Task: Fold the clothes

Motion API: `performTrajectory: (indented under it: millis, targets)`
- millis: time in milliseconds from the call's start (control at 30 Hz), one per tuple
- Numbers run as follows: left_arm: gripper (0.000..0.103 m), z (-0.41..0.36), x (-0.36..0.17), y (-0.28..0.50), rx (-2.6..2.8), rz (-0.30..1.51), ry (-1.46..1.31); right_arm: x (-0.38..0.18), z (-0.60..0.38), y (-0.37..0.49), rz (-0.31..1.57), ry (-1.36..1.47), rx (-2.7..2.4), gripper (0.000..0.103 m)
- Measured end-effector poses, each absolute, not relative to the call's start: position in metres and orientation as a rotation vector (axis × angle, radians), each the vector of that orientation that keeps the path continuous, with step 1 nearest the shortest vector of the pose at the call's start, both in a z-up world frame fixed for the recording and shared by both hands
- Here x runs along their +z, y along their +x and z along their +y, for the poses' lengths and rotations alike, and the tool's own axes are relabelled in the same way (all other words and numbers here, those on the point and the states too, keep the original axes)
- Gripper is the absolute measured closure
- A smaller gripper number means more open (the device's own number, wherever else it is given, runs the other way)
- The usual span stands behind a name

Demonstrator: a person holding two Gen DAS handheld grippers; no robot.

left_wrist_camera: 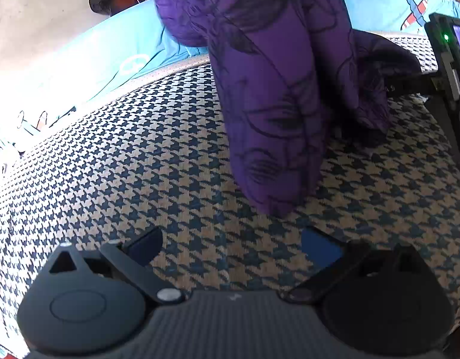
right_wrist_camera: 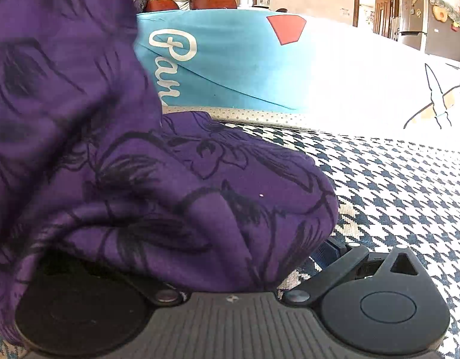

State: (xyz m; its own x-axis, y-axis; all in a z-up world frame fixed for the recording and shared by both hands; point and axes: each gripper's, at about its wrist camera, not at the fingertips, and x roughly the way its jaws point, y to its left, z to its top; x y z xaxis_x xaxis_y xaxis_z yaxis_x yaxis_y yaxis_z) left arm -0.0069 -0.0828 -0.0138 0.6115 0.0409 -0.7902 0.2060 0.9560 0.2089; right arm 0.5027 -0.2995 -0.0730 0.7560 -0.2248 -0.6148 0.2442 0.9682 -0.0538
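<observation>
While the purple floral-print garment (left_wrist_camera: 268, 89) hangs as a long drooping column straight ahead of the left gripper (left_wrist_camera: 232, 251), its lower tip touching or nearly touching the houndstooth cover (left_wrist_camera: 134, 155) just beyond the fingertips, that gripper stands released, its two blue-padded fingers spread wide with only the patterned cover between them and nothing in its grasp. The cloth's long axis runs up and away from the tool, out of the top of the left wrist view, so whatever bears its upper end is hidden. A second, lower bunch of the same garment lies ahead and to the right of the left gripper, toward the right gripper's dark body at the frame edge. In the right wrist view the garment is heaped directly over the right gripper (right_wrist_camera: 227, 257), covering the left finger entirely and the gap between the fingers; only the right finger (right_wrist_camera: 334, 251) peeps out (blue pad just visible), so I cannot tell whether this gripper pinches the cloth or merely lies under it. By my judgement the right gripper is much the nearer to the fabric, while the left has a short reach forward to the hanging tip. Behind both lies a light blue printed sheet (right_wrist_camera: 230, 59).
</observation>
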Motion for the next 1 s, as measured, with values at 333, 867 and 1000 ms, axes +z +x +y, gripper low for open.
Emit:
performTrajectory:
  millis: [333, 867, 1000]
  targets:
    - [0.0, -0.077, -0.013, -0.006, -0.093, 0.908, 0.293, -0.094, -0.301, 0.568, 0.666, 0.028, -0.255, 0.0]
    - [0.0, -0.061, -0.012, -0.002, -0.028, 0.928, 0.232, -0.099, -0.307, 0.567, 0.662, 0.014, -0.212, 0.0]
    - [0.0, -0.065, -0.014, -0.001, -0.03, 0.932, 0.237, -0.1, -0.308, 0.574, 0.662, 0.013, -0.211, 0.0]
